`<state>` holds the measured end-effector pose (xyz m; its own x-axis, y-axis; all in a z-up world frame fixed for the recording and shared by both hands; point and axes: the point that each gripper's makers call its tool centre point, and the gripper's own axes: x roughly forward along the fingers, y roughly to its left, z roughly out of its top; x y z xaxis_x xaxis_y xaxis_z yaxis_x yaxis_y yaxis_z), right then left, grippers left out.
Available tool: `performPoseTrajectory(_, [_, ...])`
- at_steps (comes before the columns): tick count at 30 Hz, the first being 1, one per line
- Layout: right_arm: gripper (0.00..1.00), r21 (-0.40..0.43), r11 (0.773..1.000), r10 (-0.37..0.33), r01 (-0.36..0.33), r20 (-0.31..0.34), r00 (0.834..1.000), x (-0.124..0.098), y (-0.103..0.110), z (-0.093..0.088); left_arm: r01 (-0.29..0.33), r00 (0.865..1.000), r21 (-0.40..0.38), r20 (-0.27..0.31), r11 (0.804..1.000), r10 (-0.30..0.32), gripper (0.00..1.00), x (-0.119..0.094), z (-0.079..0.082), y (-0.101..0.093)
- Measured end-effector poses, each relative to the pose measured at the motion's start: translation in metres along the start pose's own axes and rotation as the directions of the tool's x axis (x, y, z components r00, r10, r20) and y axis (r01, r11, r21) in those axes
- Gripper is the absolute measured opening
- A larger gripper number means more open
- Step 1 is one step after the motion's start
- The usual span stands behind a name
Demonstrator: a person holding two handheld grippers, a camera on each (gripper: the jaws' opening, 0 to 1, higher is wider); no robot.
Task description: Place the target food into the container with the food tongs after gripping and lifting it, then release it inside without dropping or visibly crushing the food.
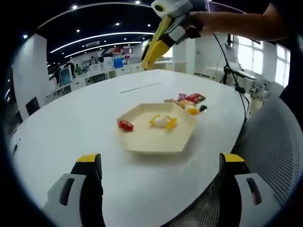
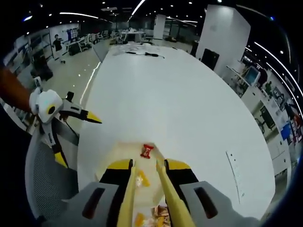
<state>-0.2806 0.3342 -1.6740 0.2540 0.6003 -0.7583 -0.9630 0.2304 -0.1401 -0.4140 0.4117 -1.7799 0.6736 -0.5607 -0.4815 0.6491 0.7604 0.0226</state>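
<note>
A cream hexagonal tray (image 1: 142, 142) lies on the white table (image 1: 71, 123). Inside it are a red-wrapped candy (image 1: 126, 125) and a yellow-wrapped candy (image 1: 162, 121). A small pile of wrapped foods (image 1: 189, 100) sits just beyond the tray. My left gripper (image 1: 160, 161) stands wide open near the table's edge, holding nothing. A hand holds my right gripper (image 1: 173, 21) high above the tray, shut on yellow food tongs (image 1: 156, 45). In the right gripper view, the tongs (image 2: 165, 189) hang open over the tray (image 2: 111, 153), with the yellow candy (image 2: 142, 179) between their arms and the red candy (image 2: 147, 150) past their tips.
A grey mesh chair (image 1: 274, 142) stands at the table's edge beside the tray. A stand with cables (image 1: 232, 71) rises behind the table. The left gripper (image 2: 52, 113) shows beside the chair (image 2: 47, 189). Desks and people fill the office beyond.
</note>
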Motion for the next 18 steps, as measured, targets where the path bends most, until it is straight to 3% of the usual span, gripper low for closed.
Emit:
performPoseTrajectory(8, [0.26, 0.005, 1.000, -0.006, 0.006, 0.006, 1.000, -0.006, -0.003, -0.008, 0.003, 1.000, -0.002, -0.004, 1.000, -0.003, 0.99, 0.000, 0.000, -0.001])
performPoseTrajectory(18, [0.27, 0.026, 0.999, -0.028, 0.028, 0.000, 1.000, -0.020, -0.011, -0.032, 0.012, 1.000, -0.005, -0.008, 1.000, -0.012, 0.99, 0.001, -0.001, -0.002])
